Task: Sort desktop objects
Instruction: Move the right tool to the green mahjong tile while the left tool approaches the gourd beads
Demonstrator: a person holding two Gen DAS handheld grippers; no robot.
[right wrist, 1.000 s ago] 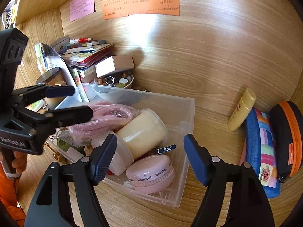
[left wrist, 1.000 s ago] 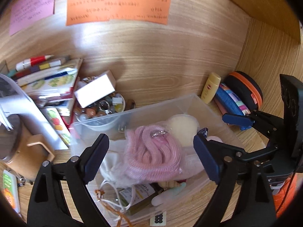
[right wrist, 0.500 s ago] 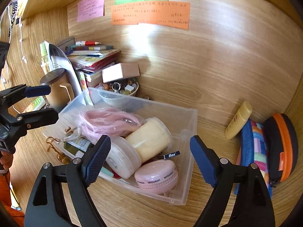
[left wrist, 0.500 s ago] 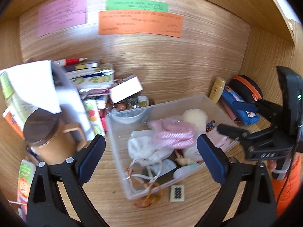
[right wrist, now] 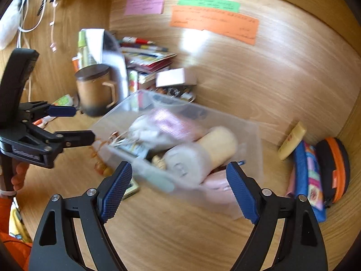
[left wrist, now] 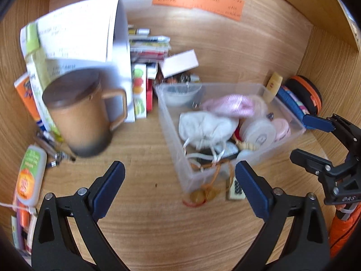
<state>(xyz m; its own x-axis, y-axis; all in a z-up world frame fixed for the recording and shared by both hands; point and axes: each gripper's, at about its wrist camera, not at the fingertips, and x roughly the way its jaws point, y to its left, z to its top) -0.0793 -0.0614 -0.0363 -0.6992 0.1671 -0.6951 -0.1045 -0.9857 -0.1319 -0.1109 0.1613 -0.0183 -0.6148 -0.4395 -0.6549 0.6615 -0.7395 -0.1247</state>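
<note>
The clear plastic bin (left wrist: 227, 135) sits mid-desk, a soft-cornered see-through rectangle, and it's stuffed. Inside: a pink ribbed coil of something mesh-like (left wrist: 234, 105) toward the back, a crumpled white drawstring pouch (left wrist: 205, 128) at the middle, a round frosted tub (left wrist: 258, 133) with a cream cylinder jar (right wrist: 216, 144) beside it, and a smooth pink round case (left wrist: 281, 128) at the bin's 3 o'clock end. White cords and an orange string spill over the near corner, ending in a small amber bead charm (left wrist: 200, 196) lying on the desk (left wrist: 146, 225), next to a little cream tile with dark dots (left wrist: 235, 189).

Going outward from the bin: at 11 o'clock there's a small clear bowl of trinkets (left wrist: 180, 90) with a white cardboard box (left wrist: 179, 63) perched over it. At 9 o'clock stands a matte tan mug with a dark lid (left wrist: 83, 113), papers and a stack of booklets behind it. At 2 o'clock lies a yellow tube (left wrist: 273, 87), then a blue striped fabric pouch (right wrist: 310, 176) and a black zip case with orange trim (right wrist: 334, 167).

Both sets of tongs are spread wide with nothing in them: the left tongs (left wrist: 180, 189) hover over bare wood at the bin's 7 o'clock, the right tongs (right wrist: 179, 189) hang just in front of the bin's near wall, not touching it. It's all fairly motion-blurred.
</note>
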